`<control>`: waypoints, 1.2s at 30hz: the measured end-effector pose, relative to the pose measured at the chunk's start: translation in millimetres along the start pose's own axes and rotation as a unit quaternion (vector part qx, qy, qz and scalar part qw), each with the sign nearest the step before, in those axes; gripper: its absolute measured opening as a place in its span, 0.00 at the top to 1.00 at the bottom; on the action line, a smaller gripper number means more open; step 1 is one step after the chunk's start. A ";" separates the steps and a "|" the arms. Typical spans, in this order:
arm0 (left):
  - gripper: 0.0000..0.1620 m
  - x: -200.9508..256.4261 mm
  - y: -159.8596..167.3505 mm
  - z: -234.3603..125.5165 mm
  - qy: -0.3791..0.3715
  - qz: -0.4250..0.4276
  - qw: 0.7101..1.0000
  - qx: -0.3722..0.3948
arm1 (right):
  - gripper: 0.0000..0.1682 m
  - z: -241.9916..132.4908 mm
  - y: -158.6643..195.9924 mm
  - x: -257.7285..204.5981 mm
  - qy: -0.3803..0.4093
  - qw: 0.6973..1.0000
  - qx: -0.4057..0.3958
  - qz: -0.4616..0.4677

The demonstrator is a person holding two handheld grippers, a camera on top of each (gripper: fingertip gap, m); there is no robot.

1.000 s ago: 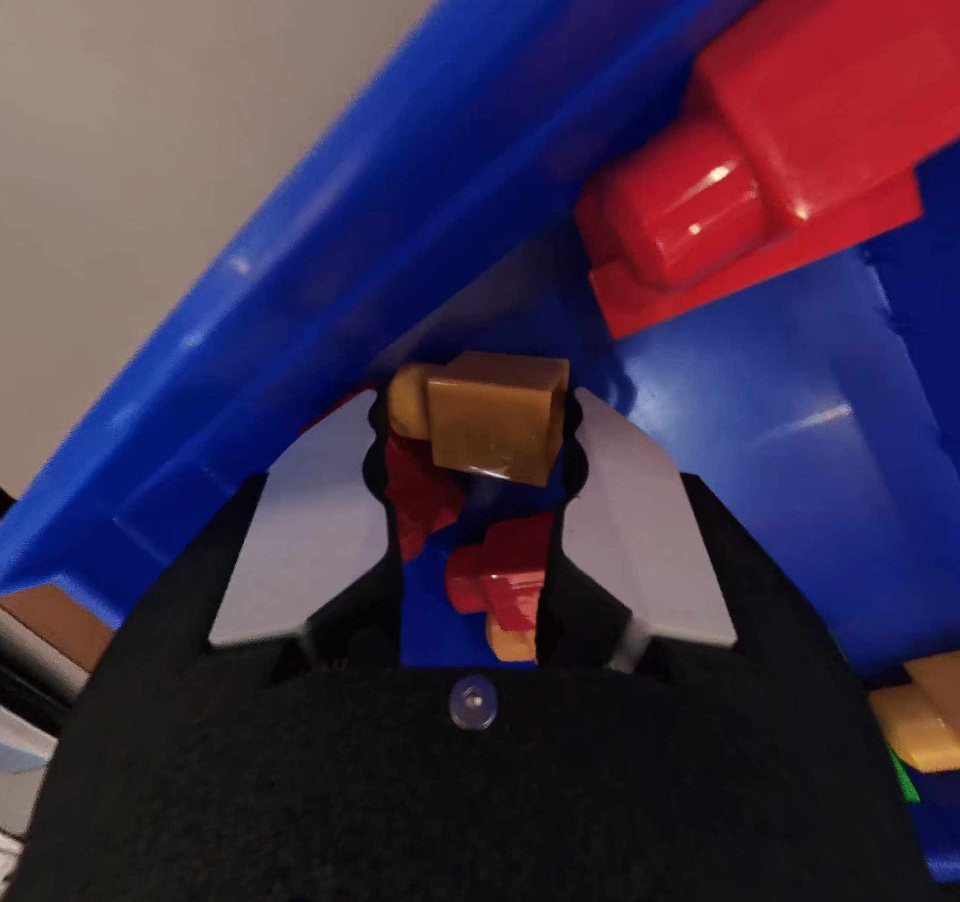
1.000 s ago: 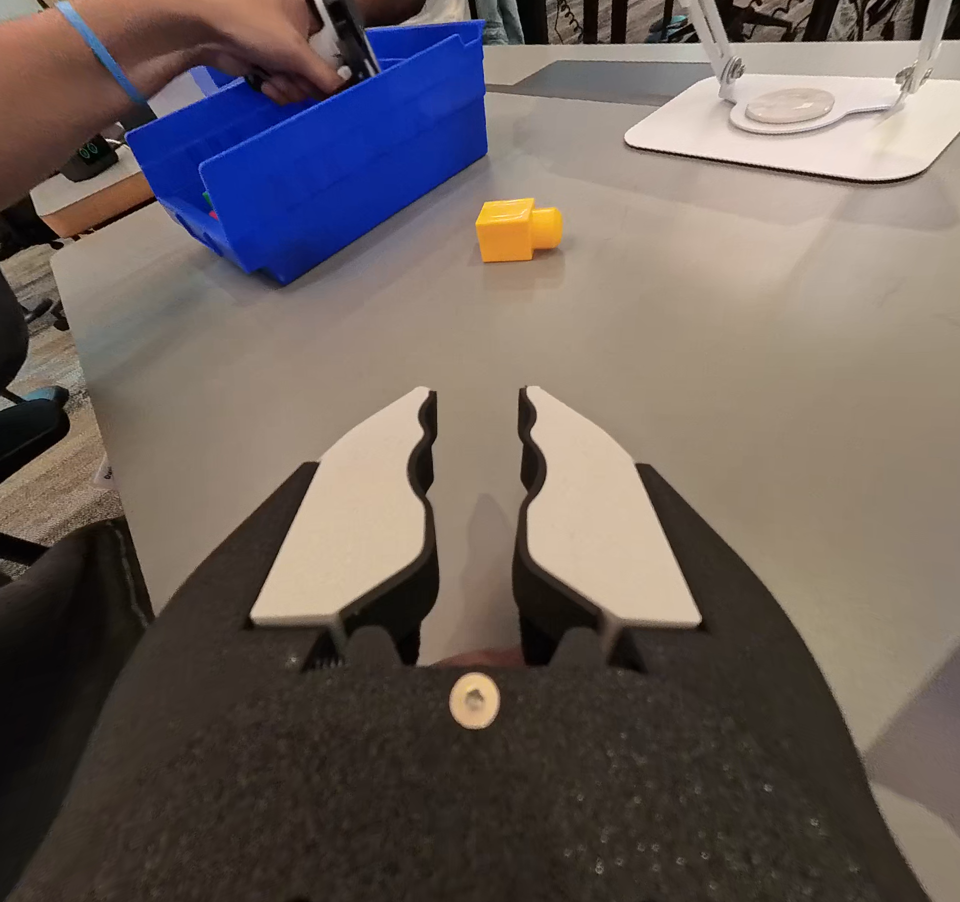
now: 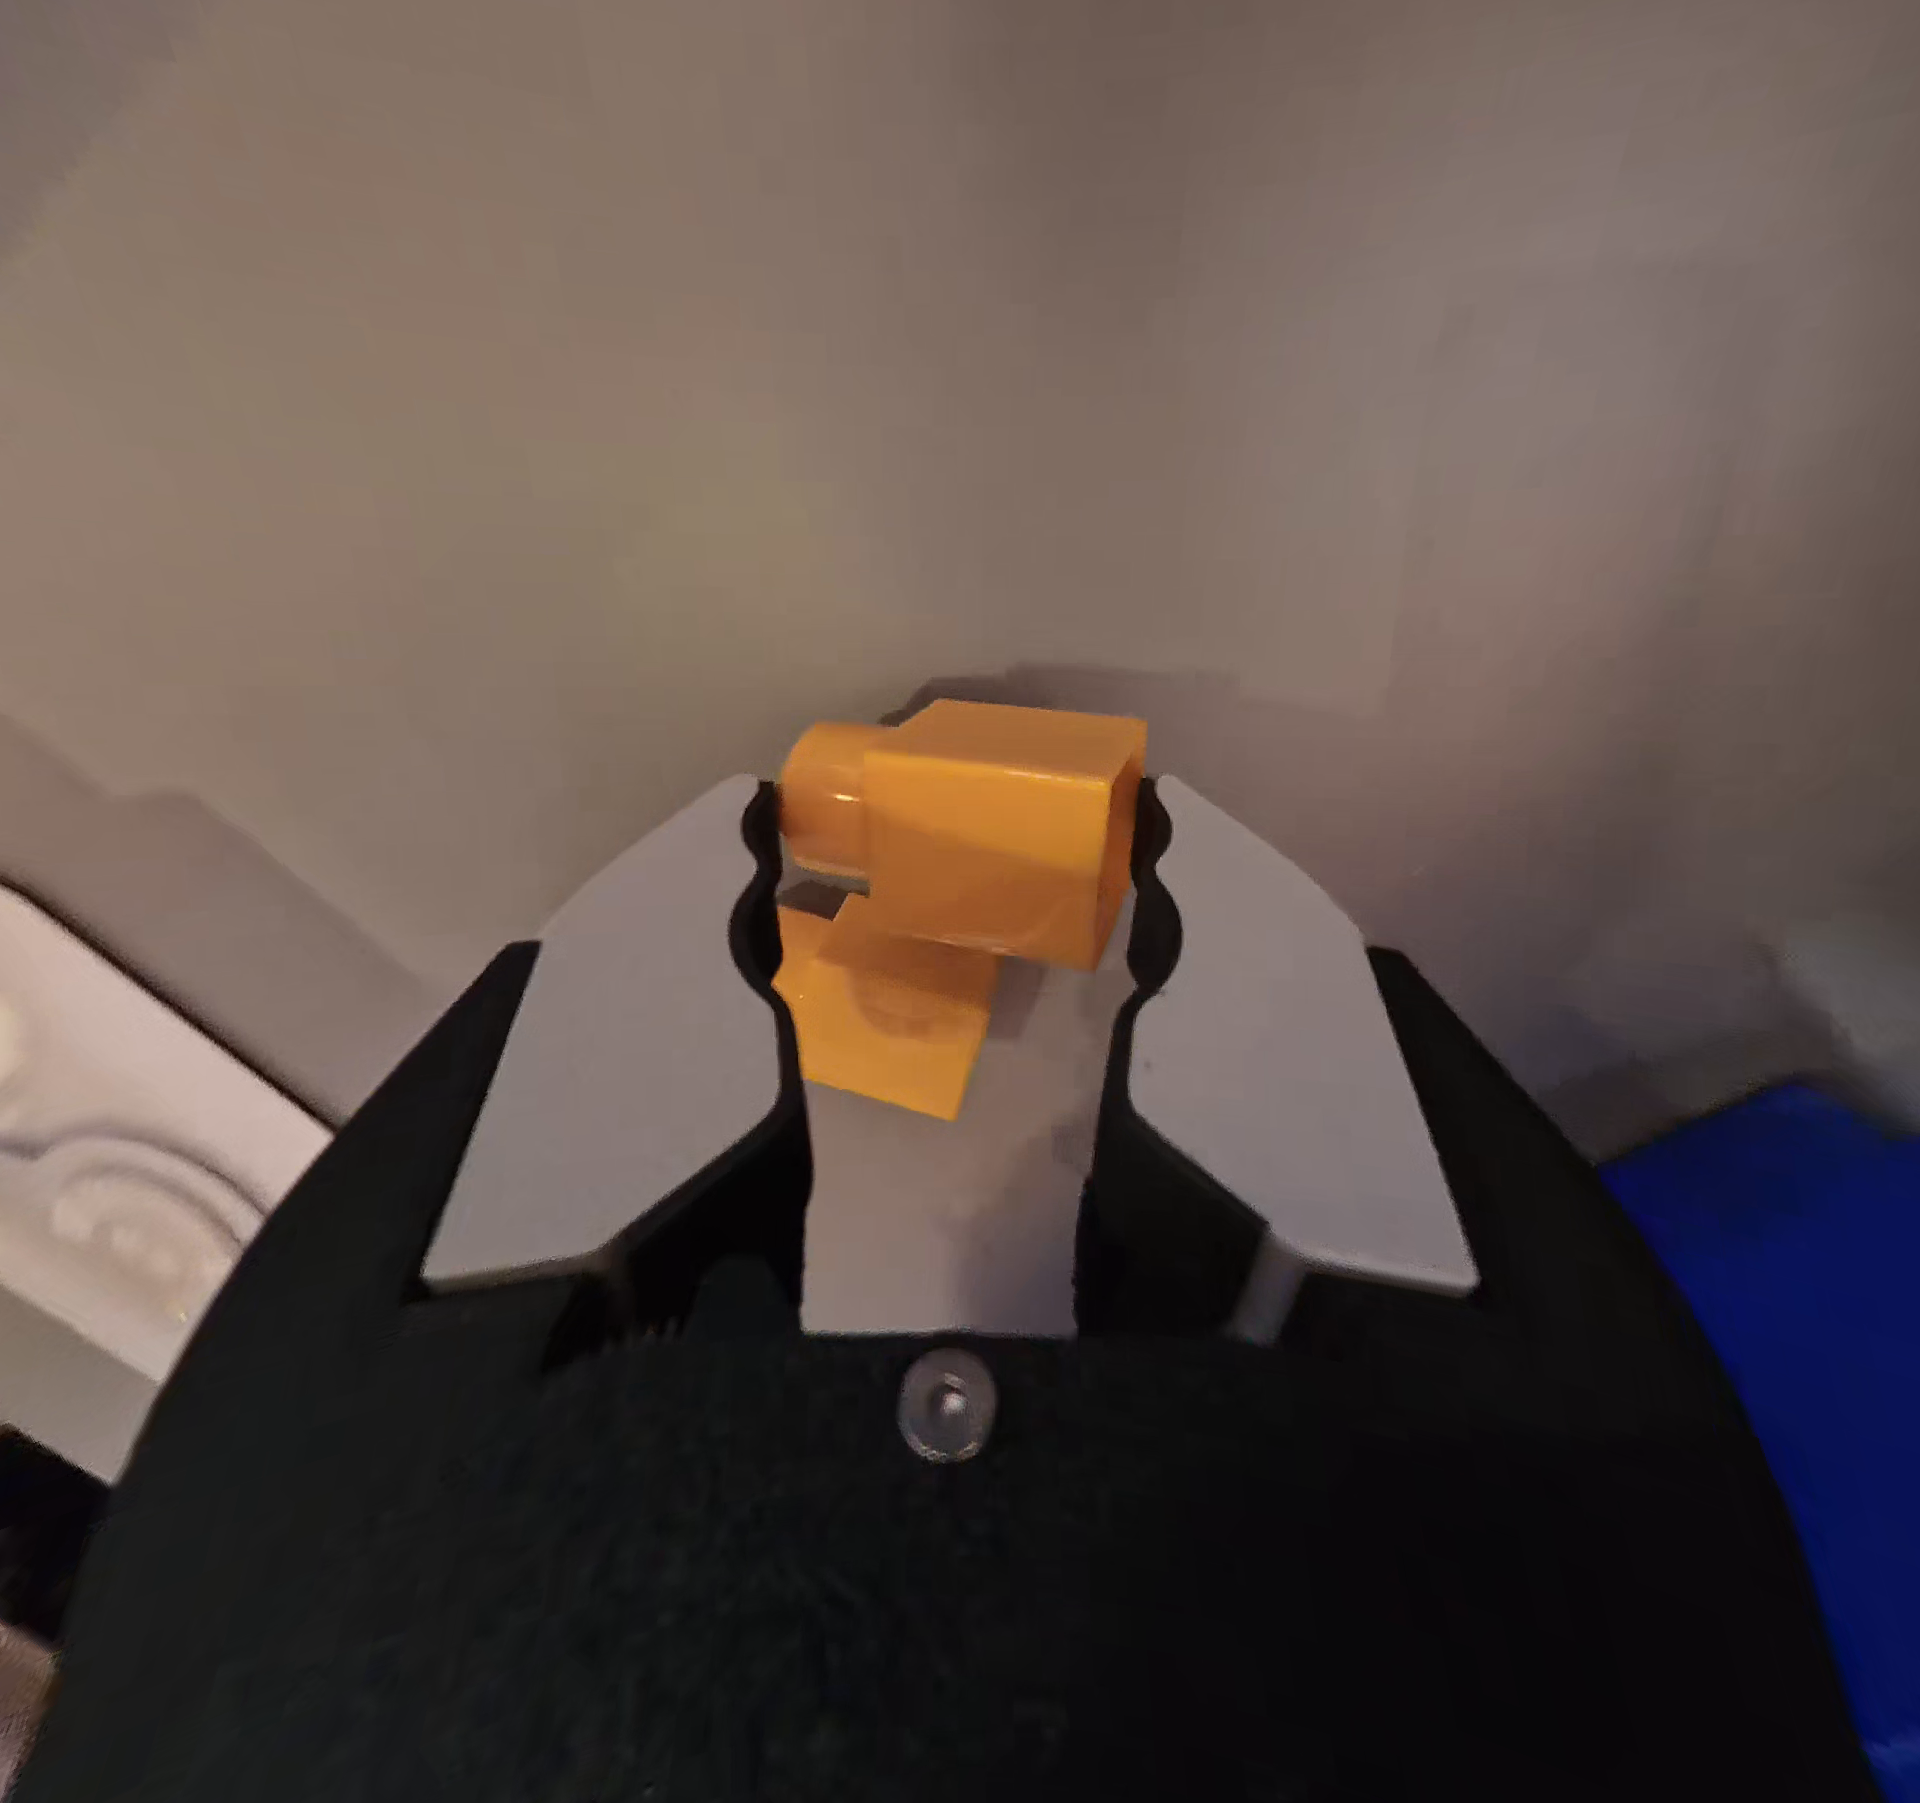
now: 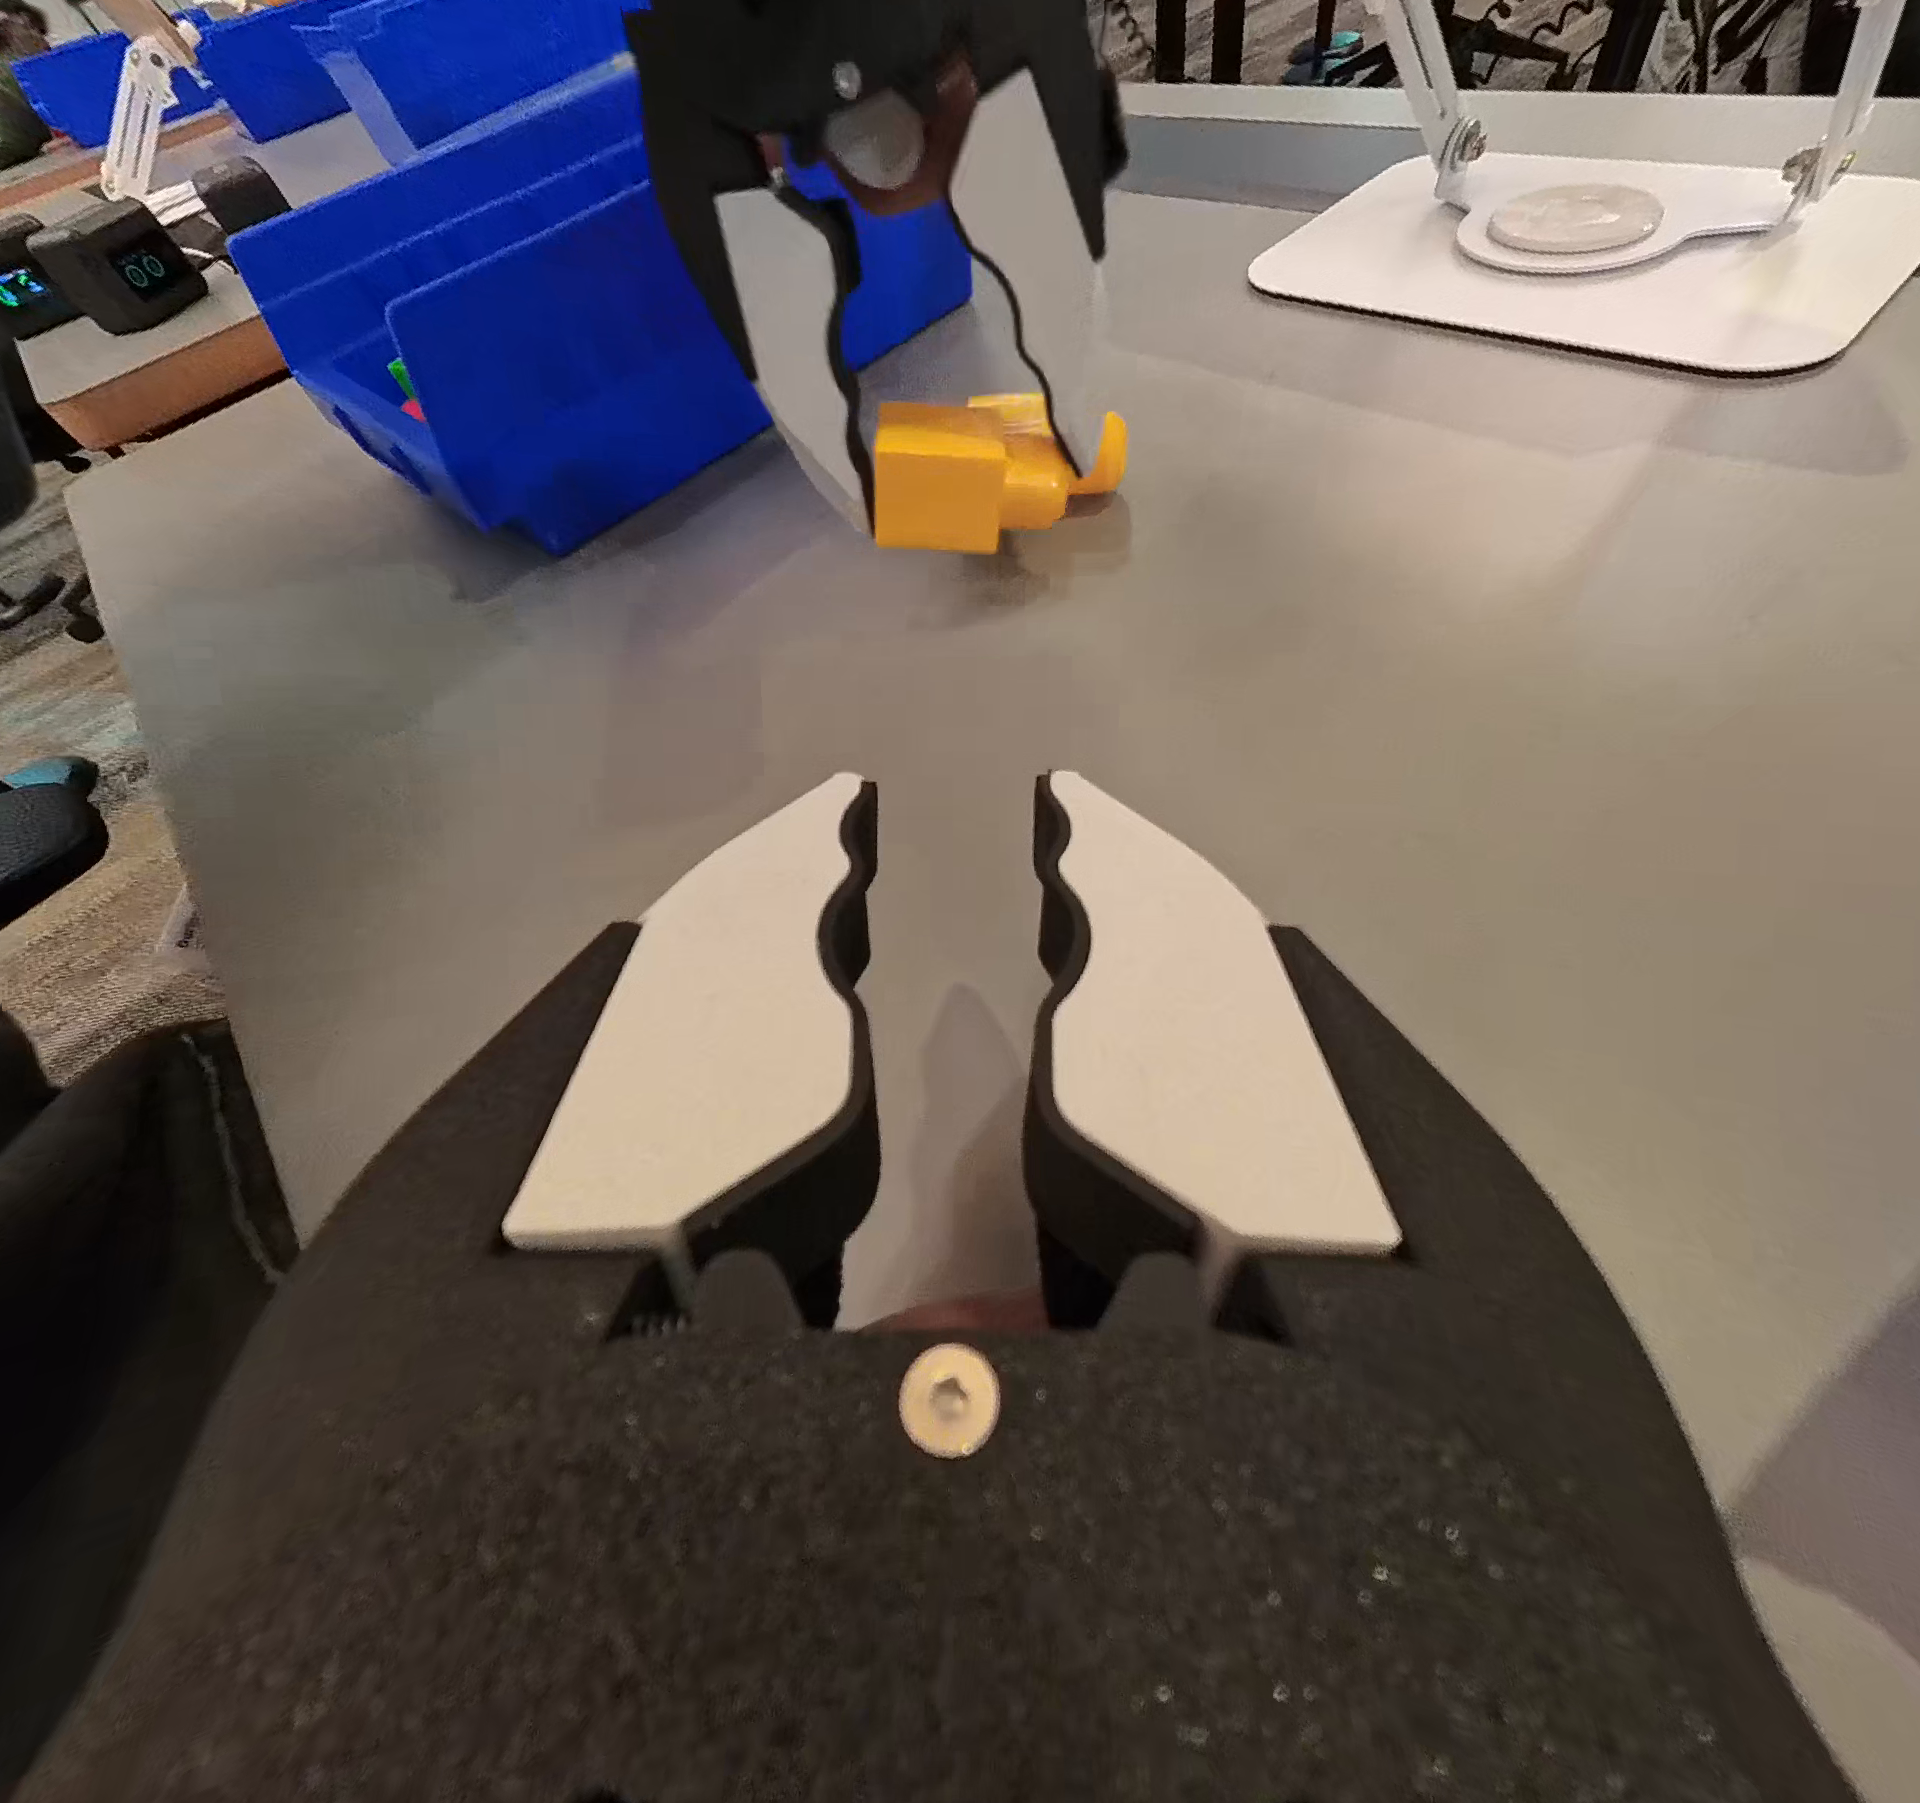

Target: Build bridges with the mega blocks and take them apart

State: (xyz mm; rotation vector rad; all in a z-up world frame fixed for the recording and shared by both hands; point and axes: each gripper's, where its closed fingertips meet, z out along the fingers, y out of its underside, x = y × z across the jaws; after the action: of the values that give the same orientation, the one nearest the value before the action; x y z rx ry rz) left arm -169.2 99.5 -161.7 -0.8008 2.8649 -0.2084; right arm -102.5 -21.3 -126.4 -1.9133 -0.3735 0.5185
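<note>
My left tongs (image 3: 956, 818) have come out of the blue bin (image 4: 540, 382) since a second ago, and now they hang over the grey worktop (image 4: 1351, 714) with the same yellow block (image 3: 997, 839) still in them. The left tongs pinch this block from both sides, with its round knob pointing to the left in the left wrist view. Right under it, a second yellow block (image 3: 883, 1026) lies on the worktop, partly hidden by the one I hold. I cannot tell if the two blocks touch. In the right wrist view I see the left tongs (image 4: 966, 465) from the front, pointing down, with the held block (image 4: 940, 491) near the worktop and the other yellow block (image 4: 1013, 418) just behind it. The blue bin stands just to the left of the blocks there, and I can see a bit of green and pink inside it. More blue bins (image 4: 281, 80) stand farther back. A white stand (image 4: 1621, 267) sits on the worktop at the far right. My right tongs (image 4: 956, 797) are low over the worktop, well apart from the blocks. They are spread a little and hold nothing.
</note>
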 end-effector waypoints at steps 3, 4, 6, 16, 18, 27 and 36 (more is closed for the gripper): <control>0.60 -5.9 14.5 7.4 0.003 0.039 0.999 -0.013 | 0.83 1.5 1.0 -1.2 0.003 1.000 -0.004 -0.007; 0.60 -10.3 17.7 8.0 -0.008 0.054 0.998 -0.018 | 0.83 1.9 1.4 -1.5 0.004 1.000 -0.006 -0.009; 0.60 -17.3 21.0 9.4 -0.026 0.076 0.996 -0.025 | 0.83 2.9 2.3 -1.9 0.004 1.000 -0.010 -0.012; 0.60 -16.9 30.3 23.6 -0.026 0.108 0.992 -0.052 | 0.83 1.7 1.3 -0.3 -0.005 1.000 -0.005 0.005; 0.60 -20.5 32.0 23.3 -0.044 0.123 0.990 -0.054 | 0.83 1.6 1.3 -0.2 -0.007 1.000 -0.005 0.008; 0.59 -14.1 21.4 -4.5 -0.100 0.099 0.989 -0.040 | 0.83 0.6 1.4 1.2 -0.015 1.000 -0.004 0.023; 0.54 -4.6 30.6 -128.7 -0.257 -0.171 0.951 0.026 | 0.83 -2.3 0.1 4.3 -0.022 0.999 0.000 0.039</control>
State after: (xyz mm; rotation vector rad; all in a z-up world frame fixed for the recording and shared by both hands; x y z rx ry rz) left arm -205.1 139.5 -40.7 -1.1433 2.2173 -0.0938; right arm -97.6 -21.1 -126.5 -1.9253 -0.3284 0.6125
